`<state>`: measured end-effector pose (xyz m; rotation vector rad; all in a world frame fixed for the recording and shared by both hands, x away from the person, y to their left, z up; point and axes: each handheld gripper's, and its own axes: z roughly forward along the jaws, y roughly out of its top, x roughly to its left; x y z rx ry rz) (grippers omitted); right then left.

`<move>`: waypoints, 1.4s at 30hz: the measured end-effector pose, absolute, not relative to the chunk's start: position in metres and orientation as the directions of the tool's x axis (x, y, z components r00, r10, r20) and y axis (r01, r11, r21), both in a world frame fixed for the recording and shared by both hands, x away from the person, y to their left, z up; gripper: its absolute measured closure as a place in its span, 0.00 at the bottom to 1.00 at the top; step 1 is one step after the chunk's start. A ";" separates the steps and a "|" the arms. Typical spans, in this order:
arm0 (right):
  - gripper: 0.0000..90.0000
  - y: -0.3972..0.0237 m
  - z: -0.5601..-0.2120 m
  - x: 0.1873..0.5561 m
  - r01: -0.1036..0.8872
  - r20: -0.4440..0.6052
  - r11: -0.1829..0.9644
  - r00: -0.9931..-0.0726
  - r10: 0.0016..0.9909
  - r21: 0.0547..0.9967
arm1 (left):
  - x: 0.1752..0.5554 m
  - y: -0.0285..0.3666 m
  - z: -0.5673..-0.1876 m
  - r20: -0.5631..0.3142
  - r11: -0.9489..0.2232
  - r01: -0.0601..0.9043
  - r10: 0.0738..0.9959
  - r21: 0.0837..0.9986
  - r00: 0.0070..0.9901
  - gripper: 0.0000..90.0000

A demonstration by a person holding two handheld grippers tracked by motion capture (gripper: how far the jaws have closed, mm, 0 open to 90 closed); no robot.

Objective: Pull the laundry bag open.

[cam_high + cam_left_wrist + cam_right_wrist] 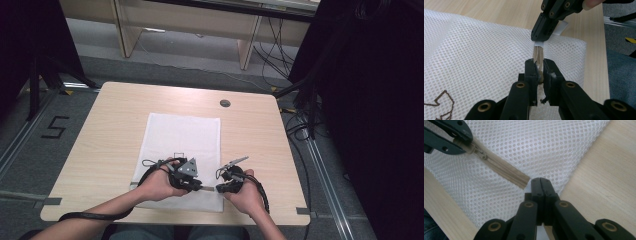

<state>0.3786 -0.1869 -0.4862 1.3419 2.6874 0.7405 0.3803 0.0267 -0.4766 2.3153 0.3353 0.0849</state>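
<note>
A white mesh bag (182, 137) lies flat on the wooden table (110, 125). Its beige zipper (504, 168) runs along the near edge. My left gripper (538, 65) is shut on the zipper's slider (480, 152), its jaws pinching the beige tape; it also appears in the right gripper view (465, 145). Facing it, my right gripper (540, 180) is shut on a small white tab (539, 44) at the zipper's end by the bag's corner. In the high view the left gripper (206, 188) and right gripper (221, 188) meet tip to tip at the bag's near right corner.
A brown stitched mark (441, 105) sits on the mesh near the left gripper. A round cable hole (225, 103) is at the table's far side. The table's near edge (175, 217) lies just behind the hands. Cables and desk legs stand beyond the table.
</note>
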 end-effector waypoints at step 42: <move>1.00 -0.186 -0.486 0.378 0.751 0.168 0.503 -0.613 0.772 0.426 | 0.380 0.039 -0.472 -0.027 -0.673 0.206 0.266 0.711 0.964 0.91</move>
